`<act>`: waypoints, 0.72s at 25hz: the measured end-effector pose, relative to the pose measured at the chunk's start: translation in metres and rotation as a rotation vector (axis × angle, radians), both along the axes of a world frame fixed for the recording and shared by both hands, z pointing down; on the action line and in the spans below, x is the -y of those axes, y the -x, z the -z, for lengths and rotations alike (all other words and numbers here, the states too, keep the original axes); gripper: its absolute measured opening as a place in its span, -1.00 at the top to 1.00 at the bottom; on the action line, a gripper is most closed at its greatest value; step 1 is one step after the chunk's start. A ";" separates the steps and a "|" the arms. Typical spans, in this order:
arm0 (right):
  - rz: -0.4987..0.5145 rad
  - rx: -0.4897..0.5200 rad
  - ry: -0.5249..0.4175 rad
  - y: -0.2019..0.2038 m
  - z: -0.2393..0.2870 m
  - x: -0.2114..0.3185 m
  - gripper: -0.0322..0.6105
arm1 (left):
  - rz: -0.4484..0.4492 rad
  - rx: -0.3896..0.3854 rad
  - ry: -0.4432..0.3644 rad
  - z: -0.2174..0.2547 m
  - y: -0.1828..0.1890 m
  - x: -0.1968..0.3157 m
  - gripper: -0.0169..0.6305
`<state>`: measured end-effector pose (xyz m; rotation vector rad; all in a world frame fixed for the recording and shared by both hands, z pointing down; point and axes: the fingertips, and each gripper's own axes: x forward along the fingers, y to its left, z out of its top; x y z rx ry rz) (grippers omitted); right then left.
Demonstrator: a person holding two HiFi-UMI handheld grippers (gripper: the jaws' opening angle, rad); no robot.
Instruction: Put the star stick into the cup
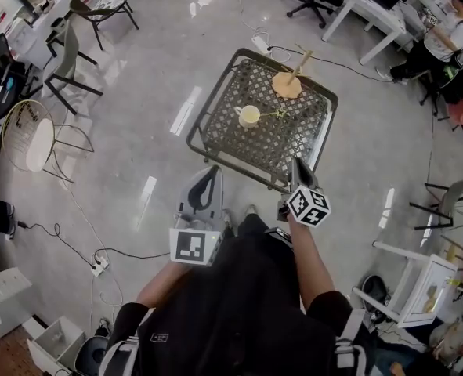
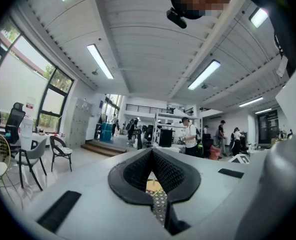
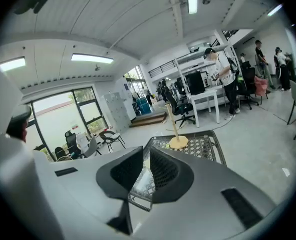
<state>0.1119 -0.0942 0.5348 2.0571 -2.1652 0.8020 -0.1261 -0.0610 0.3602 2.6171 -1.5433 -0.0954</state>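
A pale yellow cup stands upright near the middle of a dark mesh table. The star stick, thin with a small yellow-green star, lies flat on the mesh just right of the cup. My left gripper hangs short of the table's near edge, its jaws together and empty. My right gripper is level with the near right edge, jaws nearly touching, nothing held. In the left gripper view the left gripper points at the table. The right gripper faces the table.
A wooden stand with a tilted peg sits at the table's far side, also visible as the stand. Chairs and a round wire chair are left. A power strip and cables lie on the floor. A white desk stands right.
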 end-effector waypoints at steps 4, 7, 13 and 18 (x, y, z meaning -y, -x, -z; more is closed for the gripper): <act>-0.004 -0.082 -0.091 -0.002 0.041 -0.021 0.81 | -0.008 0.002 0.007 -0.002 -0.013 -0.003 0.90; 0.010 -0.121 -0.138 -0.004 0.063 -0.030 0.83 | -0.011 0.018 0.015 -0.006 -0.024 -0.002 0.90; 0.058 -0.120 -0.163 -0.007 0.081 -0.053 0.84 | 0.006 0.047 0.036 -0.009 -0.042 -0.004 0.90; 0.105 -0.115 -0.166 -0.002 0.085 -0.069 0.84 | 0.025 0.056 0.030 -0.004 -0.048 -0.004 0.90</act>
